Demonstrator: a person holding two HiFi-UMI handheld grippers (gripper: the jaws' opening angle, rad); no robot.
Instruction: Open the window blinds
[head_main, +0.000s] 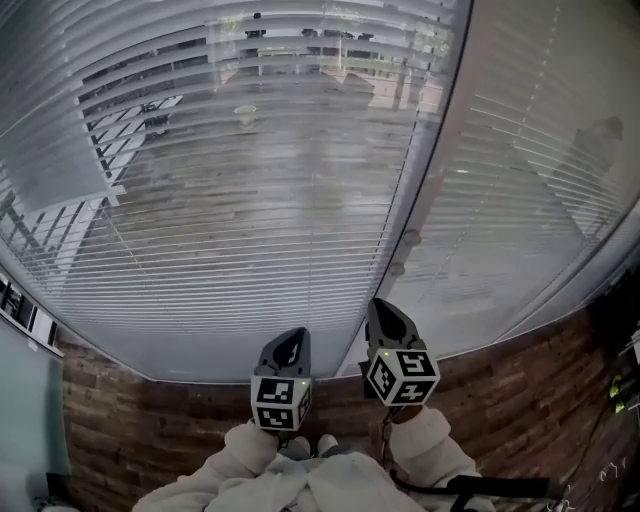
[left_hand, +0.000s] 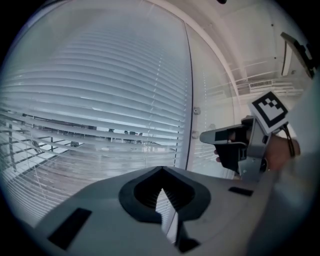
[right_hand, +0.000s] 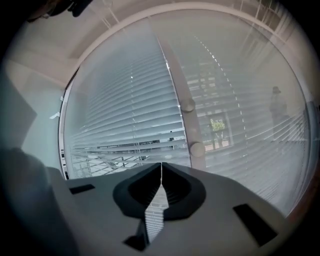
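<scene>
Your left gripper (head_main: 289, 342), right gripper (head_main: 386, 312): fingers closed, empty. Ahead: white horizontal-slat window blinds (head_main: 250, 200). Round knobs (right_hand: 196, 148) on pale upright post (right_hand: 175, 75) lie nearest right gripper, slightly right.

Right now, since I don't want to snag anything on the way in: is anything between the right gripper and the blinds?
Nothing visible does. The right gripper, shut and empty, faces the blinds across open air. The post with two knobs stands beside them, not in front.
</scene>
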